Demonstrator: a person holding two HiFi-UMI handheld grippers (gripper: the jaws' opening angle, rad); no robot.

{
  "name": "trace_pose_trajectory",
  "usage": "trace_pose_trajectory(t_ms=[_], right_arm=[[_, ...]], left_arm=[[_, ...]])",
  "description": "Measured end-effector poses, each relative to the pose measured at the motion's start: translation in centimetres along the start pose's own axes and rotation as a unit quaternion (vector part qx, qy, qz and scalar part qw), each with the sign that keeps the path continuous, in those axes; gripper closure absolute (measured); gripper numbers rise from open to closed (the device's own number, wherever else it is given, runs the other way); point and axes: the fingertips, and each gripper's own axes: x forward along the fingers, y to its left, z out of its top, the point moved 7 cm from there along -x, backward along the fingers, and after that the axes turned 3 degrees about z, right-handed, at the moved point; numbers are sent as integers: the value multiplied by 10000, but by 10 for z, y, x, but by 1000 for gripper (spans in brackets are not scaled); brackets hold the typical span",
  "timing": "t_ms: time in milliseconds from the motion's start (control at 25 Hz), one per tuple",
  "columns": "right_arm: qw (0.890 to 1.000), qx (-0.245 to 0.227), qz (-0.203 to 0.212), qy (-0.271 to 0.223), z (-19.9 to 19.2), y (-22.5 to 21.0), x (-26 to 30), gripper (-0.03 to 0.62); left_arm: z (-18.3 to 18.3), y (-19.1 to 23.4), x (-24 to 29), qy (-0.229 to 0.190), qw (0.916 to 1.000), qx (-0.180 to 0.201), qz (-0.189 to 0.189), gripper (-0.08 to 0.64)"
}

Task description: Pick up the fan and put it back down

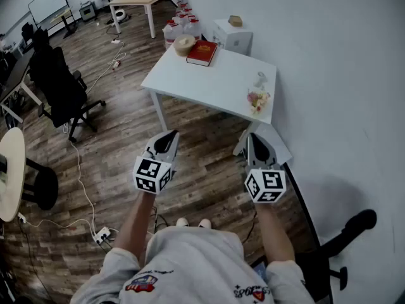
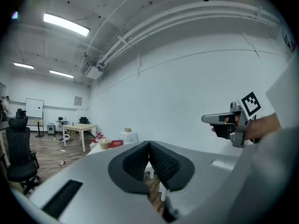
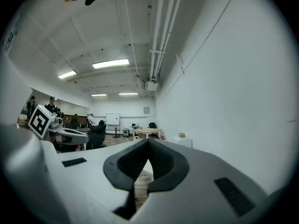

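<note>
— Room and surface?
— Wood floor (image 1: pixel 114 151), white wall (image 1: pixel 329 75), white bench (image 1: pixel 215 84) against it.
— Fan?
— Maybe the round tan thing (image 1: pixel 184 44) at the bench's far left corner, beside a red book (image 1: pixel 202 52); heading unreadable.
— Claws?
— Left claw (image 1: pixel 167 137) and right claw (image 1: pixel 254 139) both clenched, empty.

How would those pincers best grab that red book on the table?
Probably pinch the red book by its right edge in the head view, coming in from that side across the white table: it lies flat, and a round tan object sits close on its left.
</note>
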Motion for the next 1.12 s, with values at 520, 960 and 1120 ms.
trace_pose_trajectory(t_ms=[520,960,1120], right_arm=[[10000,-6,13,-35,-5,-3,15,338],[9998,61,-108,-157,-3,-17,-1,215],[9998,17,-22,-204,-4,-22,-8,216]], left_arm=[[-4,6,7,121,9999,-68,-1,555],[-8,-14,12,151,9998,-139,3,555],[-11,-27,8,137,9998,-103,70,555]])
